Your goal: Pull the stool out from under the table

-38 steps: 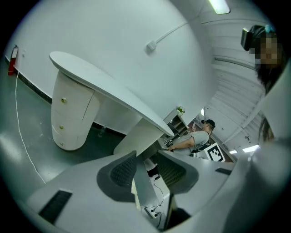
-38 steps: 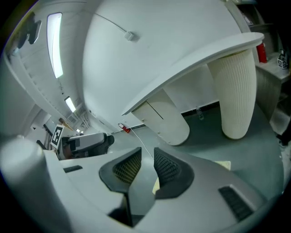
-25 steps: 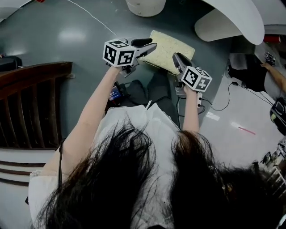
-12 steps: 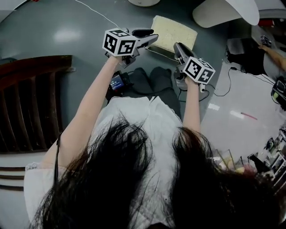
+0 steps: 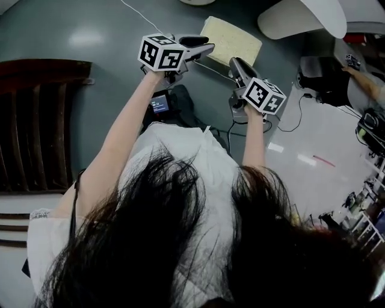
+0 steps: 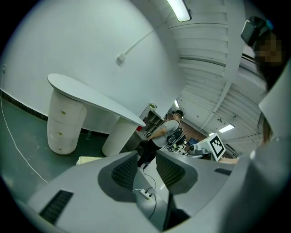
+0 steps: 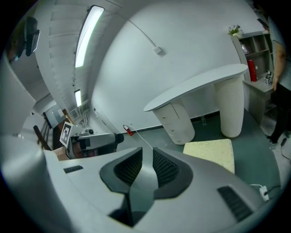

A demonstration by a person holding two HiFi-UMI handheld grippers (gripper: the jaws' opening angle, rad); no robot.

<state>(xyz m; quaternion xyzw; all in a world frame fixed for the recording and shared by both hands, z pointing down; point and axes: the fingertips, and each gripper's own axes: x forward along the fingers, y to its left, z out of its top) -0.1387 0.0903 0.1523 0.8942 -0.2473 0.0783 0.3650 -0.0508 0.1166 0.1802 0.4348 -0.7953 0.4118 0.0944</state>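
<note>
My left gripper (image 5: 209, 47) and right gripper (image 5: 234, 61) hang empty, jaws slightly apart. The stool's (image 5: 231, 37) cream seat lies lengthwise across me, clear of the tabletop (image 5: 301, 18).

Perhaps lab: curved table (image 6: 91, 96), shelving (image 7: 254, 48)

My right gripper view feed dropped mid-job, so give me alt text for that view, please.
The right gripper has its jaws almost together with nothing between them, pointing over grey-green floor. Just beyond, right of centre, the pale yellow stool stands on the floor in front of the white table. The left gripper shows at the left.
</note>
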